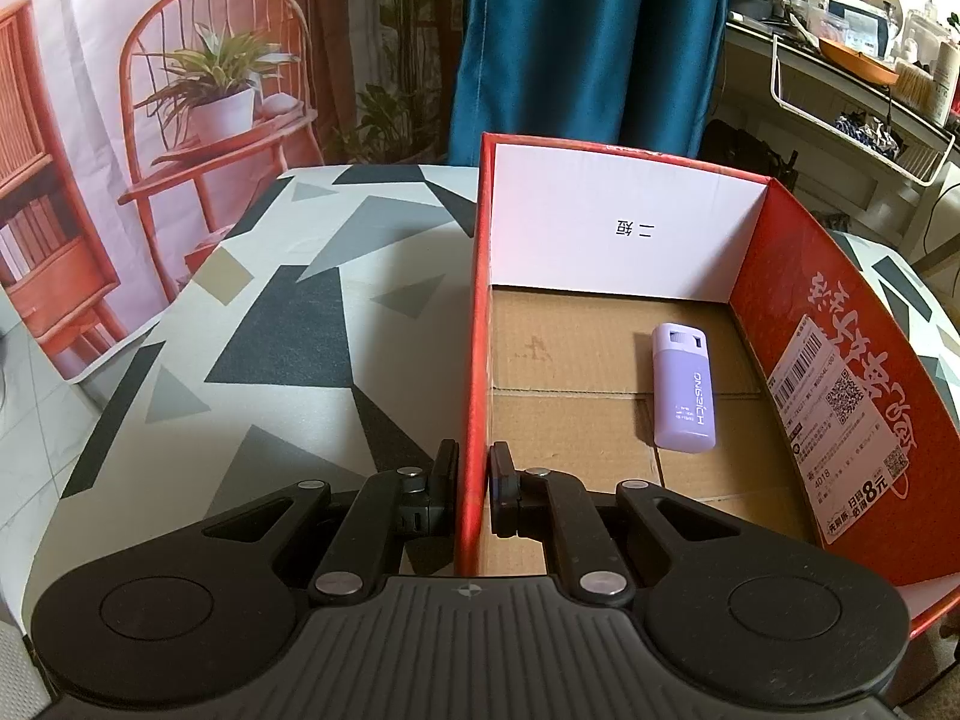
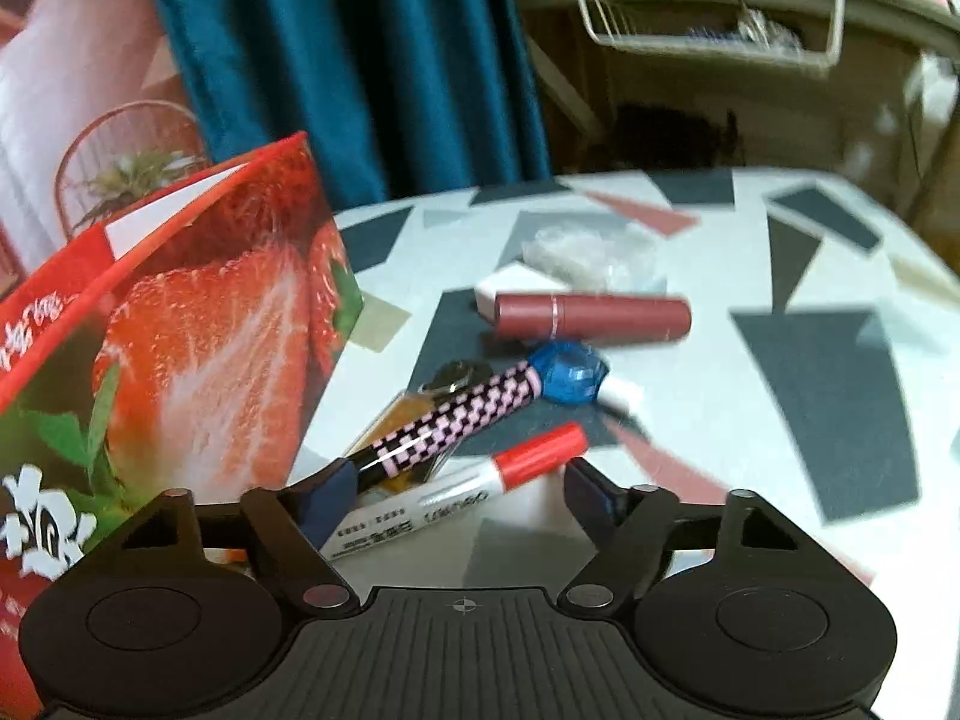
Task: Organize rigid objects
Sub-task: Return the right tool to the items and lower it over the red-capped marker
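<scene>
In the left wrist view my left gripper (image 1: 474, 477) is shut on the left wall of the red cardboard box (image 1: 471, 360). A lilac plastic case (image 1: 685, 387) lies on the box floor. In the right wrist view my right gripper (image 2: 459, 492) is open, low over the table, with a white marker with a red cap (image 2: 456, 495) lying between its fingers. A pink-and-black checkered pen with a blue gem top (image 2: 474, 411), a dark red lipstick tube (image 2: 591, 316) and a small amber bottle (image 2: 408, 420) lie just beyond. The box's strawberry-printed wall (image 2: 198, 348) stands to the left.
The table has a grey, black and white geometric cloth (image 1: 288, 312). A crumpled clear wrapper (image 2: 591, 255) and a white wedge (image 2: 510, 291) lie behind the lipstick. A blue curtain (image 1: 588, 42) hangs behind the table, and a wire rack with clutter (image 1: 864, 102) is at the far right.
</scene>
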